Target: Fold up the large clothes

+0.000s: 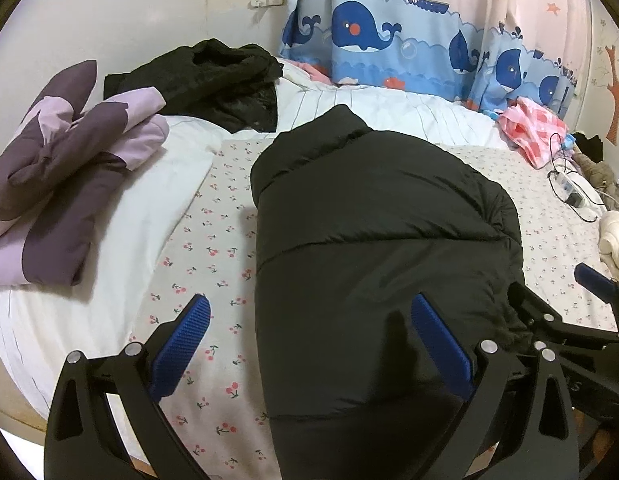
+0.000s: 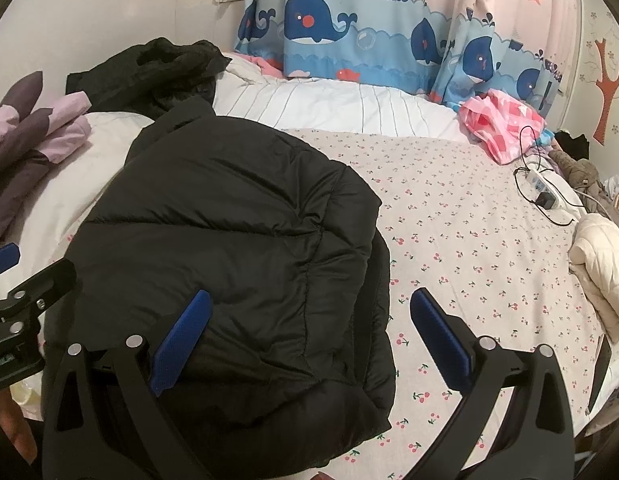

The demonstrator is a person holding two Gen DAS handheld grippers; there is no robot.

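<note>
A black puffer jacket (image 1: 373, 232) (image 2: 237, 232) lies folded lengthwise on the cherry-print sheet (image 1: 205, 248) (image 2: 469, 232), collar toward the far end. My left gripper (image 1: 309, 320) hovers open over the jacket's near left edge, one blue pad (image 1: 185, 344) above the sheet and the other above the jacket. My right gripper (image 2: 309, 316) is open over the jacket's near right edge, its left finger above the fabric. Neither holds anything. The right gripper shows at the right edge of the left wrist view (image 1: 589, 312).
A purple quilted garment (image 1: 69, 168) and a black garment (image 1: 205, 76) lie at the bed's far left. Pink clothing (image 2: 501, 120), a power strip with cables (image 2: 545, 192) and a cream jacket (image 2: 601, 264) sit along the right side. A whale curtain (image 1: 389, 32) hangs behind.
</note>
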